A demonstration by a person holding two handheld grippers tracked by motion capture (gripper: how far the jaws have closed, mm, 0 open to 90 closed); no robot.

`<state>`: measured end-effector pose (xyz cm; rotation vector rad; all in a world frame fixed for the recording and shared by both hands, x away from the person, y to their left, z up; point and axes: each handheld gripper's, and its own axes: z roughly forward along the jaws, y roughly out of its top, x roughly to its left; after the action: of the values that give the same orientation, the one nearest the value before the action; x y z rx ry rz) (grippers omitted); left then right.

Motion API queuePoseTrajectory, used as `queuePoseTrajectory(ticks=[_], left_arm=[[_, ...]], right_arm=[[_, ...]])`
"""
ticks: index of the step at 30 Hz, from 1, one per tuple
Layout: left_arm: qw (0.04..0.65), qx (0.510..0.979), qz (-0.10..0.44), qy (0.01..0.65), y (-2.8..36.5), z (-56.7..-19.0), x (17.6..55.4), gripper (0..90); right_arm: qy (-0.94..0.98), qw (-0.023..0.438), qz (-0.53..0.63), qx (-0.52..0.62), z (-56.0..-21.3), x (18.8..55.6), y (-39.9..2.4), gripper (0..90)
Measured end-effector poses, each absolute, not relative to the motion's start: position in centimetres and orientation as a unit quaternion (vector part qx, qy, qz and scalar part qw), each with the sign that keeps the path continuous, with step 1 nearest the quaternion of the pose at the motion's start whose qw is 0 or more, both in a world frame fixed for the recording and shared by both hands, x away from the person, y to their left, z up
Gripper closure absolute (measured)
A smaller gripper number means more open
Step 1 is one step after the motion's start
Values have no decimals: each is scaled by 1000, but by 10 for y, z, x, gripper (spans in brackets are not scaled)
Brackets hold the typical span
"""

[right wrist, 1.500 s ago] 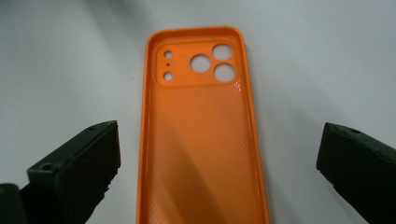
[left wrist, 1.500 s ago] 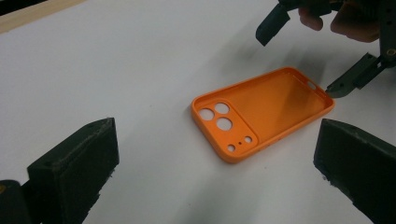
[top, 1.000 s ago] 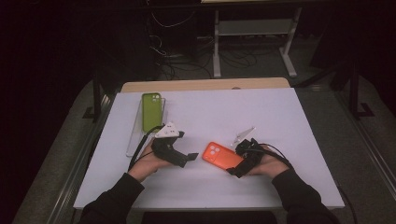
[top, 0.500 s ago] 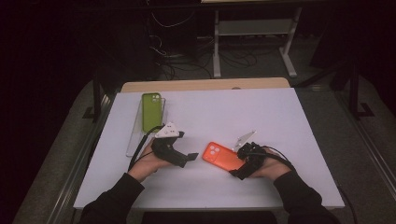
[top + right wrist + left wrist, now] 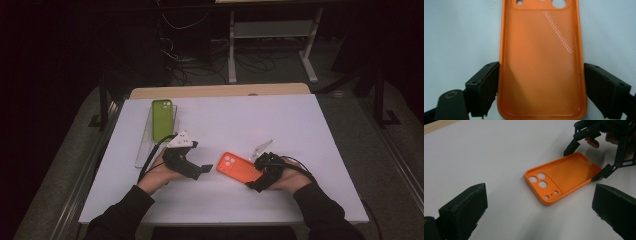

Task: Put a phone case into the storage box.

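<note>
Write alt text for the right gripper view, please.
An orange phone case lies open side up on a white table, its lower end clamped between the right claw, one black jaw pressing each long edge. Camera cutouts sit at the top.

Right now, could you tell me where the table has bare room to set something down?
The far right of the table, beyond the orange case, lies bare, as does the near edge between the two forearms. It is crowded around the green case and both grippers.

High view looks down over the table — both gripper views sit close, sharing the orange phone case.
</note>
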<state>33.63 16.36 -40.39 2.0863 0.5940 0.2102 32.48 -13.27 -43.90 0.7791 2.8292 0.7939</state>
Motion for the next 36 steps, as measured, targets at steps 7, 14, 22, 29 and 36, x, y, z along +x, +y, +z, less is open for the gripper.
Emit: queuePoseTrajectory(ticks=[7,14,22,29,36], left_arm=[[456,856,77,230,161,-398,335,0],[457,862,64,211,161,-382,340,0],[438,886,40,146,159,-361,354,0],[417,903,23,100,151,-359,363,0],[389,919,18,67,141,-363,367,0]], right_arm=[[925,60,279,250,-429,330,-139,154],[918,69,305,243,-407,340,-149,153],[925,64,318,198,-389,347,-148,153],[935,60,318,144,-384,353,-132,153],[941,34,319,110,-381,355,-119,153]])
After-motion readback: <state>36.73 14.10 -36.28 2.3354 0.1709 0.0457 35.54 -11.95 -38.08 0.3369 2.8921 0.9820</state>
